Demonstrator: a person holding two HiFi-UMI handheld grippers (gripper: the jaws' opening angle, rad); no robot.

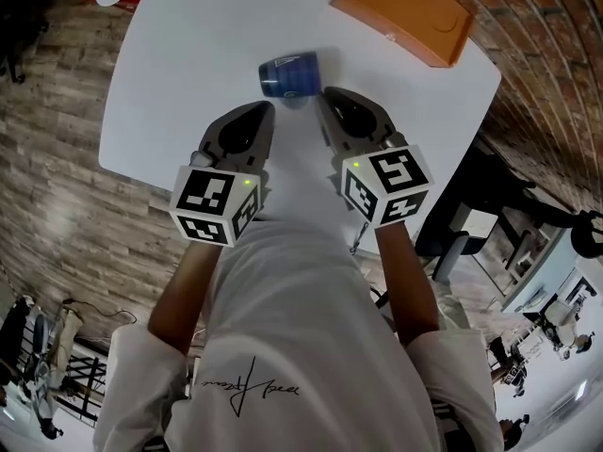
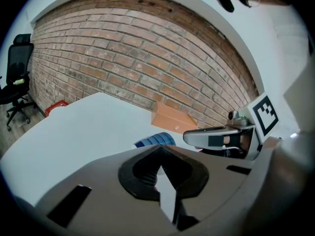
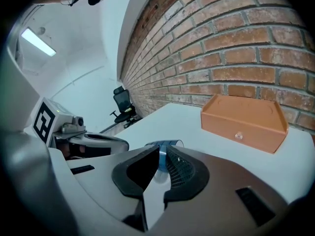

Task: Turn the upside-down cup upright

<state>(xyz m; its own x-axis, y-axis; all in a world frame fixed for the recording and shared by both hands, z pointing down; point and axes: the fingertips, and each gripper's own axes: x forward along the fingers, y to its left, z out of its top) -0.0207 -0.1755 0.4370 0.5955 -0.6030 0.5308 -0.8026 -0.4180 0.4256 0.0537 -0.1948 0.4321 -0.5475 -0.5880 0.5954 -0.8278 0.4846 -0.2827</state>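
Head view: both forearms reach forward from a white shirt (image 1: 301,328), elbows bent, each hand behind its marker cube. The left gripper (image 1: 262,111) and right gripper (image 1: 328,94) lie low over the white table (image 1: 179,73), side by side, noses pointing away from the body. The blue cup (image 1: 290,73) sits at the right gripper's tip, ahead of and between both noses, tipped over and slightly blurred. An orange box (image 1: 405,12) lies well beyond the right gripper. The shirt carries a black handwritten script (image 1: 252,384), too looped to read. The cubes bear only black-and-white squares.

Left gripper view: the left gripper's (image 2: 160,154) jaws are closed tip to tip with nothing between them. The ribbed cup (image 2: 155,140) shows just past the tips. The right gripper (image 2: 197,136) reaches in from the right.

Right gripper view: the right gripper's (image 3: 161,157) jaws are clamped on the cup's (image 3: 165,144) blue wall, its rim showing just above the pads. The box (image 3: 243,122) stands ahead to the right, unlabelled.
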